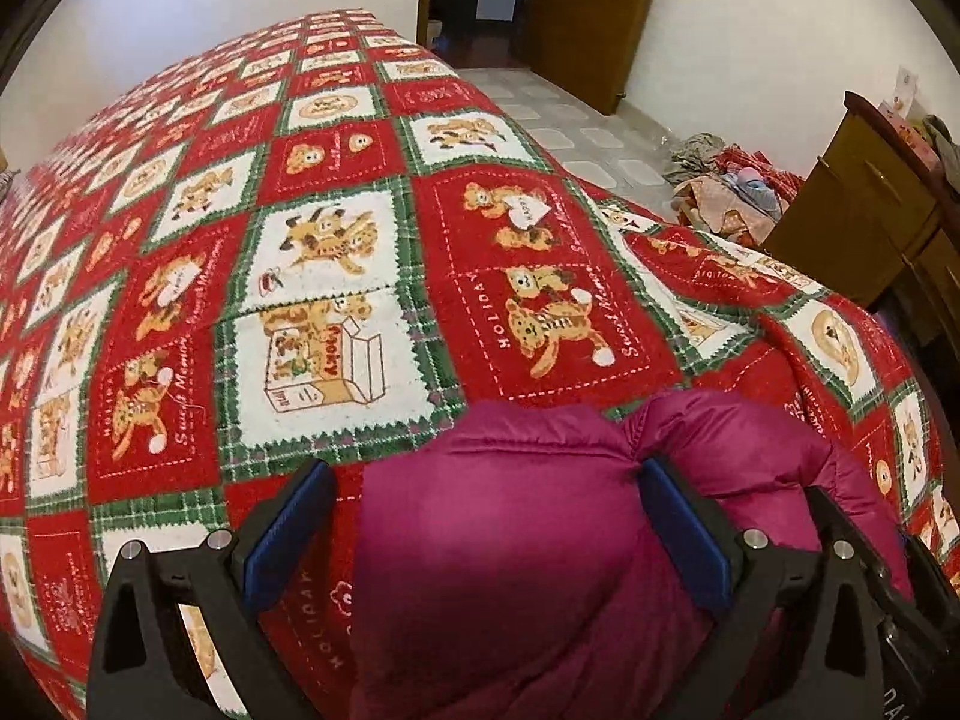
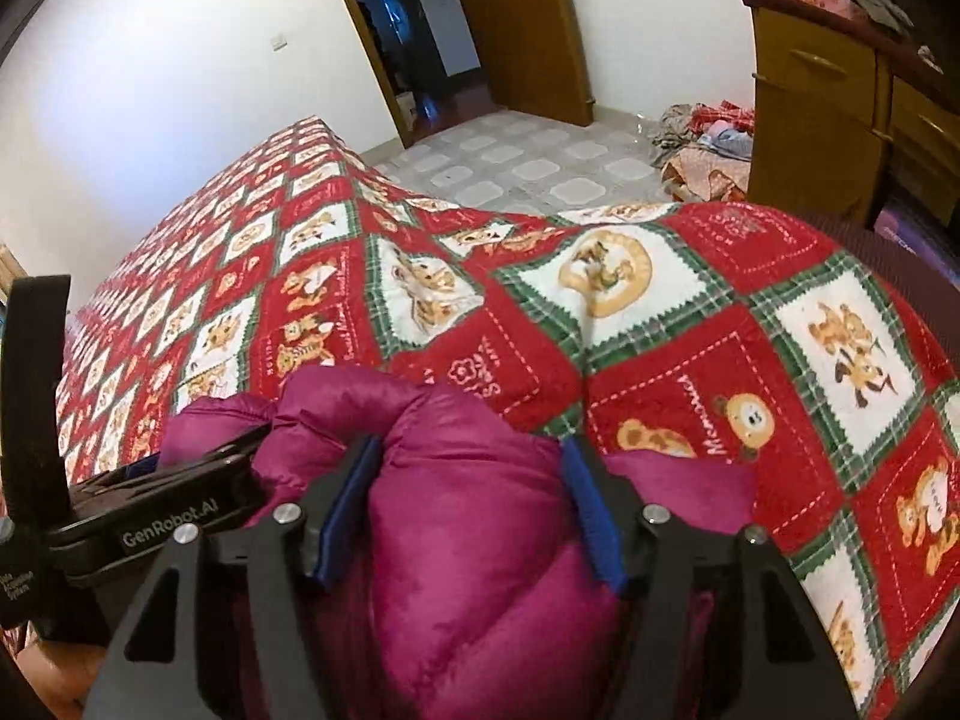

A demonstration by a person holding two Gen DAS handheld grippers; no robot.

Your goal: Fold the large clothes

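Both tongs sit at the bedspread (image 1: 336, 192)'s near edge: our right gripper (image 2: 471, 504) pinches the puffy magenta jacket (image 2: 480, 570); our left gripper (image 1: 480, 516) stands wide. It looks light, slippery; we'd grip seams.

This is a bedroom in a home. A wide bed (image 1: 252, 252) takes up most of both views, covered by a red, white and green patchwork blanket (image 2: 690, 324) printed with teddy bears. Beyond it lie a pale tiled floor (image 2: 528, 168), plain white walls (image 1: 180, 12), a brown wooden door (image 2: 522, 24) standing open on a dark doorway (image 2: 414, 30), a wooden dresser (image 2: 840, 114) with drawer handles and oddments on top, and a heap of loose clothes (image 2: 708, 144) on the floor beside it.
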